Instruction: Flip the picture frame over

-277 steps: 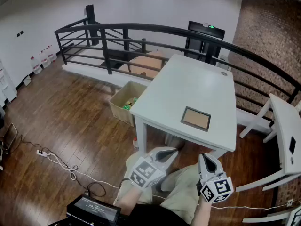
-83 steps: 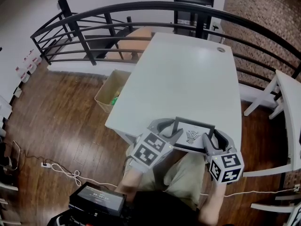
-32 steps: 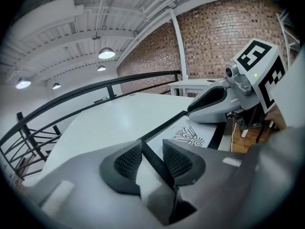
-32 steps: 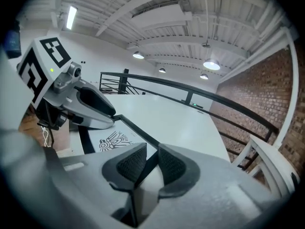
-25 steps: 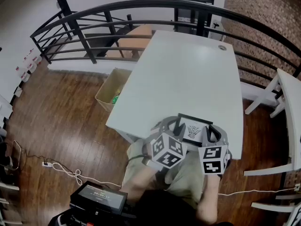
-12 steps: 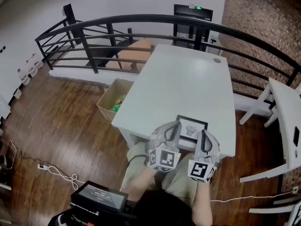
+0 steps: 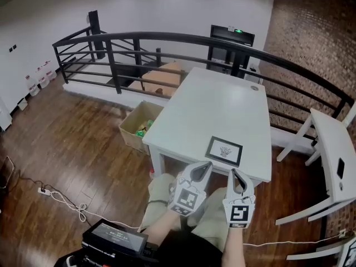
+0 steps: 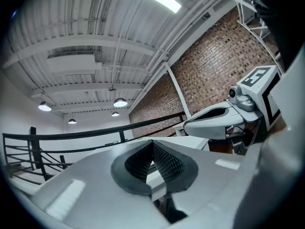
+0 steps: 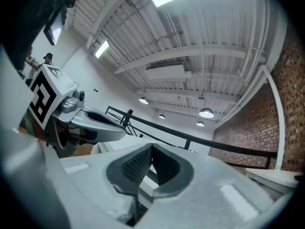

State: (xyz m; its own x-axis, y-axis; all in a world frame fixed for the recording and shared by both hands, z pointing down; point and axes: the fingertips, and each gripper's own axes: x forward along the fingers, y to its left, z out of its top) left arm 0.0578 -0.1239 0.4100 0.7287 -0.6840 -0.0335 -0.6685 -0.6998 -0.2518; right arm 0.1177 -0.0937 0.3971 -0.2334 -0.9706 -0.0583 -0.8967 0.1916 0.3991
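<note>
The black picture frame (image 7: 224,151) lies flat near the front edge of the white table (image 7: 211,107), with its white face and a small drawing turned up. Both grippers hang in front of that edge, above the person's lap and apart from the frame. My left gripper (image 7: 204,166) is shut with nothing in it, its ribbed pads (image 8: 164,160) meeting. My right gripper (image 7: 234,173) is also shut and holds nothing, pads (image 9: 138,165) together. Each gripper view looks level over the table top and catches the other gripper: the right gripper (image 8: 217,124) and the left gripper (image 9: 90,123).
A black railing (image 7: 167,38) runs behind the table. An open cardboard box (image 7: 140,127) sits on the wood floor at the table's left. A second white table (image 7: 334,160) stands at the right. A black device (image 7: 114,241) and cables (image 7: 61,196) lie at the lower left.
Both grippers let go of the frame, drew back from the table towards the person and closed. The frame, brown back up at the earliest frame, now lies face up.
</note>
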